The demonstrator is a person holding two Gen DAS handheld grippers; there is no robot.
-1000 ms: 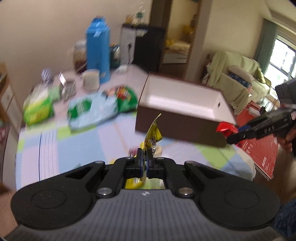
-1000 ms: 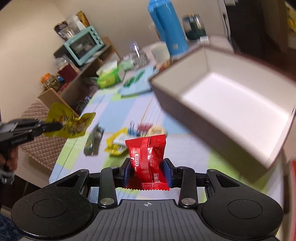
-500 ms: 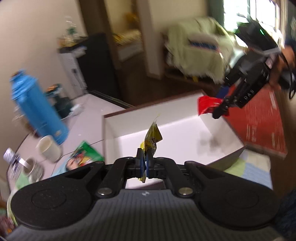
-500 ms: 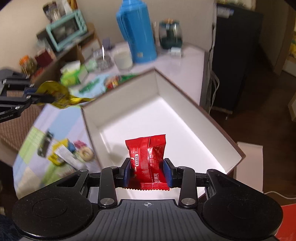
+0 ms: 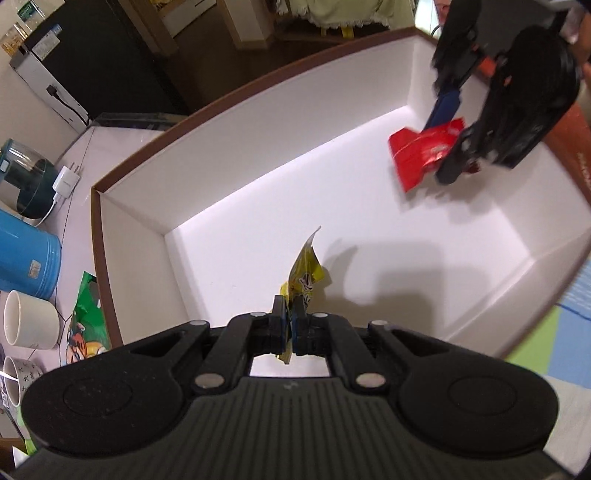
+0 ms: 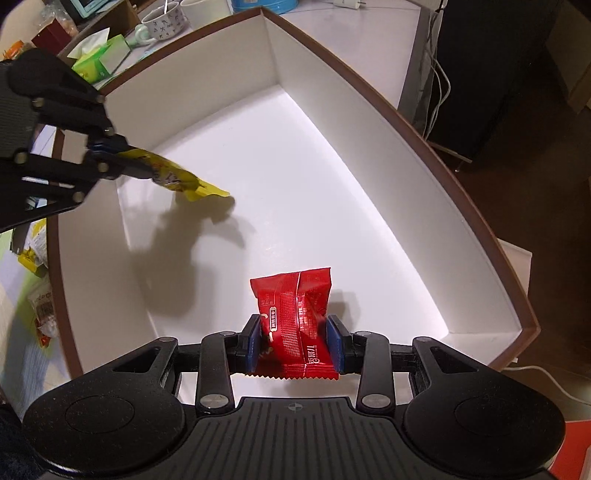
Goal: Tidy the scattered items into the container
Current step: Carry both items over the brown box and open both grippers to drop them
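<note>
Two packets are over the box right now, one in each of your tongs. Your left tongs [image 5: 289, 322] are pinched tight on the yellow packet [image 5: 304, 277], which sticks out edge-on above the white floor of the box [image 5: 258, 206], near the box's left wall. Your right tongs [image 6: 294, 343] are clamped on the red packet [image 6: 295, 325], its sides squeezed between the blue pads [image 6: 334, 347]. In the left view you can see it low over the far right part of the box floor; whether it touches the floor, I can't tell. The two packets are well apart and nothing else lies inside the box, so both have free floor under them.

Around the box, on your left side of the desk: one blue thermos [image 5: 26, 254], one plain white cup [image 5: 29, 325], one patterned mug [image 6: 162, 22], one green snack bag [image 5: 86, 325] right against the box's brown outer wall, and one green tissue box [image 6: 101, 61]. One white charger plug [image 5: 66, 179] sits by a dark glass kettle [image 5: 22, 177] near the desk's far edge. Past the box's left wall, a few small loose packets [image 6: 35, 254] lie on the checked cloth; they're blurred, so I can't count them properly.
</note>
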